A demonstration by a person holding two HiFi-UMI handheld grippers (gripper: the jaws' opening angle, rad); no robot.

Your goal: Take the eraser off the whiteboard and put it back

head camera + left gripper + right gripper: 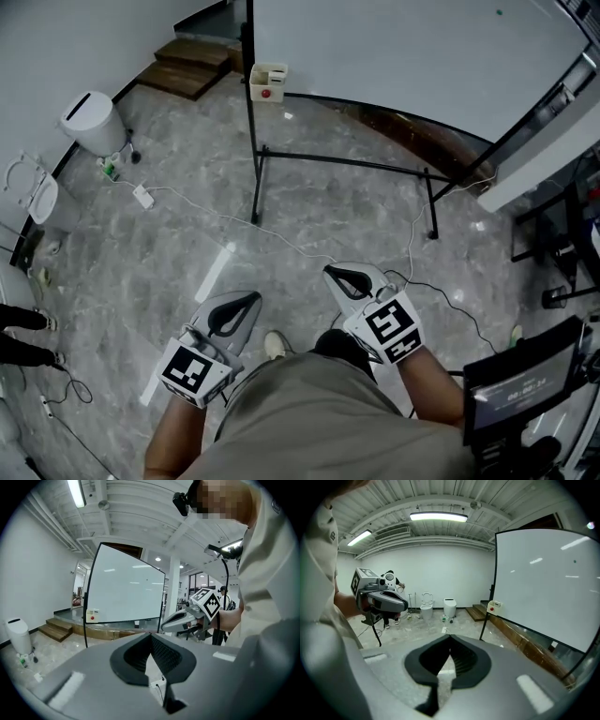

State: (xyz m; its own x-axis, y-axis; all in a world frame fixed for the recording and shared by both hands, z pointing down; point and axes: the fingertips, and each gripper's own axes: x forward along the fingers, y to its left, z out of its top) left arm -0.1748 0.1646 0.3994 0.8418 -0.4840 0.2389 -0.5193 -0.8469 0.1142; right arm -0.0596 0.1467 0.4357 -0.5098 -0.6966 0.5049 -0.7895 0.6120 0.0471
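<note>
Eraser [268,82] sits far from both tools, if I am right that the small cream box with a red dot is it; I cannot be sure at this range. Closest to me, the wearer's beige shirt [319,422] fills the bottom of the head view and hides the forearms' upper parts. Just ahead of it, the grey left gripper [239,309] and the grey right gripper [347,278] are held side by side above the floor. On each, the black-padded jaws are clenched tip to tip with nothing between them. Beyond them a thin white cable [281,239] trails over the grey marbled floor [187,253] to a white power strip [143,196]. At the right edge a dark screen on a stand [525,375] is cut off. Farther out stands the black metal frame [347,164] of the large blank whiteboard [403,56], whose top runs out of the head view. The box hangs at the board's lower left corner, against the upright post. A tiny pale piece [136,622] under the bottom rail is too small for me to name.
</note>
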